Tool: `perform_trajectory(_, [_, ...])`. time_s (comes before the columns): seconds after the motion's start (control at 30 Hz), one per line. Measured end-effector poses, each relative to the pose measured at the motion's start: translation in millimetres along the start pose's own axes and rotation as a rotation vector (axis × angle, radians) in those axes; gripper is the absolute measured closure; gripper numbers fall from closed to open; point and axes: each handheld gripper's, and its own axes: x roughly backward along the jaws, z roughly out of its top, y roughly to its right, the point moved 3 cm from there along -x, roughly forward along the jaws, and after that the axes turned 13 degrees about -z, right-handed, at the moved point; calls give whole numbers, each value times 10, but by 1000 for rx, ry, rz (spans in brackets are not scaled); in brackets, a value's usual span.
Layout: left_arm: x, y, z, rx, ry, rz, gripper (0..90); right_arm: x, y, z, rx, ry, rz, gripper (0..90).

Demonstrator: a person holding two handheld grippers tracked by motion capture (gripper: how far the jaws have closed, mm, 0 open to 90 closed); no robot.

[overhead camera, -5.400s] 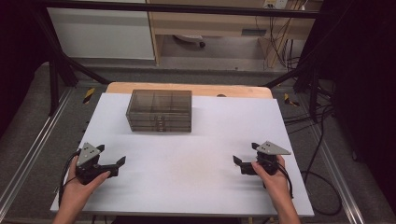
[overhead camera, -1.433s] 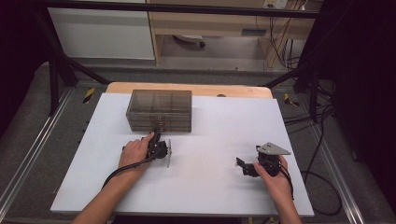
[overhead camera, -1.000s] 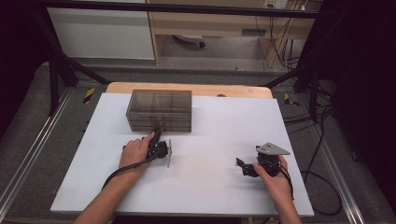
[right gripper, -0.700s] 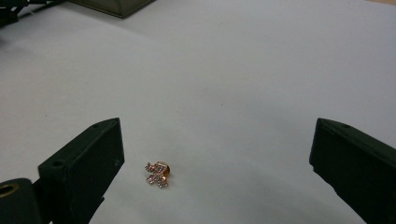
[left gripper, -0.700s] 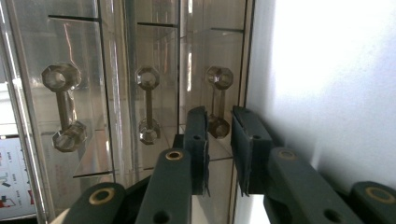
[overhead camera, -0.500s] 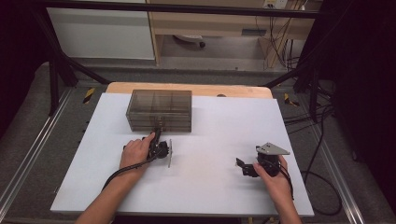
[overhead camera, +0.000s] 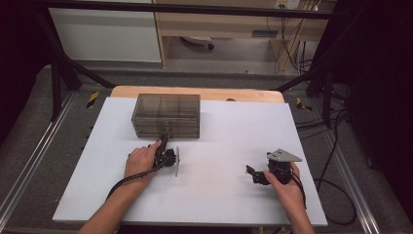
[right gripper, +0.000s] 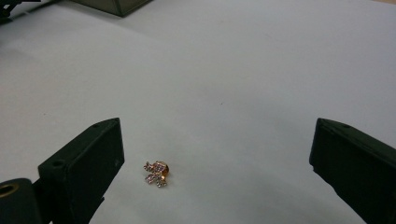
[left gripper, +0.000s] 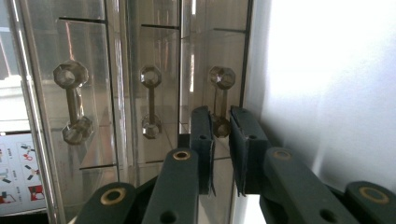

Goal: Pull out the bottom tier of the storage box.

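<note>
Because the clear drawer box [overhead camera: 166, 115] opens only by its small crystal-ended handles, the left gripper [left gripper: 221, 135] is brought up square to its front, rolled on its side so that its jaws bracket one handle [left gripper: 220, 102]. In the left gripper view the pads [left gripper: 202, 144] have just been closing and now stand nearly together with the handle's lower knob in the slim gap between them — whether they already press on it cannot be told, since a sliver of space is seen on each side. Two more handles are seen on the neighbouring drawers. The box is kept at the far left of the white table [overhead camera: 234, 146], within easy reach of that hand.

The right gripper [right gripper: 217, 163] is rested on the table at the near right, well apart from the box. Its jaws are spread wide, and a small gold, stone-set brooch [right gripper: 156, 173] is seen lying on the table between them, nearer the left-hand pad and touched by neither. This is judged a waiting pose — the trinket is kept framed and ready to be picked up once a drawer is drawn out.
</note>
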Motion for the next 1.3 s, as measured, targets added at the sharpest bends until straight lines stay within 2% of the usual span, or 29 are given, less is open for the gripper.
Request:
perform_trajectory(0.47, [168,81,9,19,2,-26,797,-3,-8,2,1,-1,6,33])
perform_trajectory(0.87, [346,190,0,8,8,-28,796,-8,-24,2,9,-2,11,31])
perform_trajectory(1.3, [403,226,-3,11,13,-29,796,-13,-30,-3,6,-9,8,31])
